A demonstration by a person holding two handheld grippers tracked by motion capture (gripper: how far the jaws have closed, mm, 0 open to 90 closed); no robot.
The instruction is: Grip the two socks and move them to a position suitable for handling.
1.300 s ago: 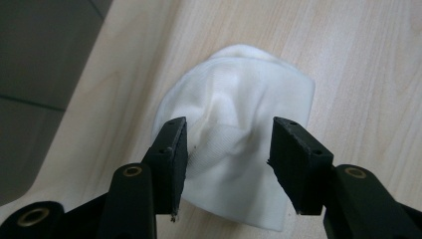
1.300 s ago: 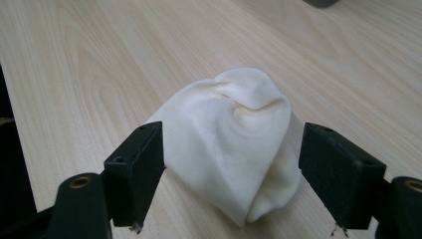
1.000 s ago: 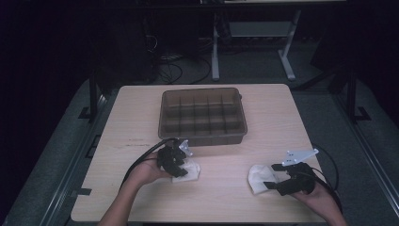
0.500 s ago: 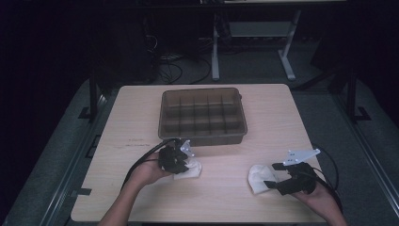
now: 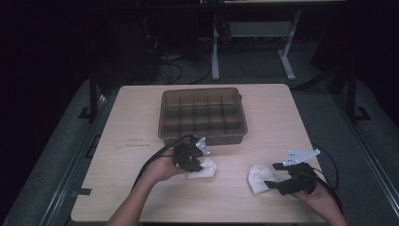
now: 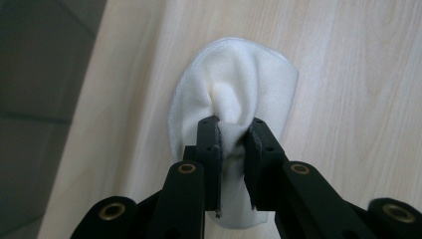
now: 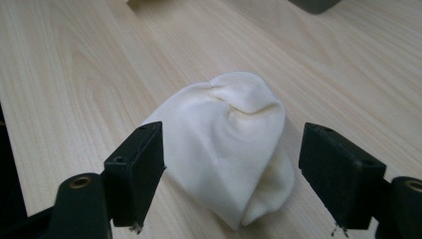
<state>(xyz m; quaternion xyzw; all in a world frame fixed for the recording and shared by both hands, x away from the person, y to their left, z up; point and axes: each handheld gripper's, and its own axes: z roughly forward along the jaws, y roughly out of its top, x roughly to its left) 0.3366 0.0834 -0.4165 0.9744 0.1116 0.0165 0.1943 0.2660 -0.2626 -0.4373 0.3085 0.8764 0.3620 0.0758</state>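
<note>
soft matt white knit cloth (image 6: 239, 89) with a fine weave, second cloth bundle (image 7: 234, 144) creamy and creased, pale wood-grain table (image 7: 74, 74) smooth with slight sheen, translucent brown plastic tray (image 5: 203, 113), matt black plastic jaws

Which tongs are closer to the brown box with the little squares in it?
Left. The left tongs sit just in front of the brown box, pinching a white cloth. The right tongs are farther off toward the table's near right corner, open around another white cloth.
</note>
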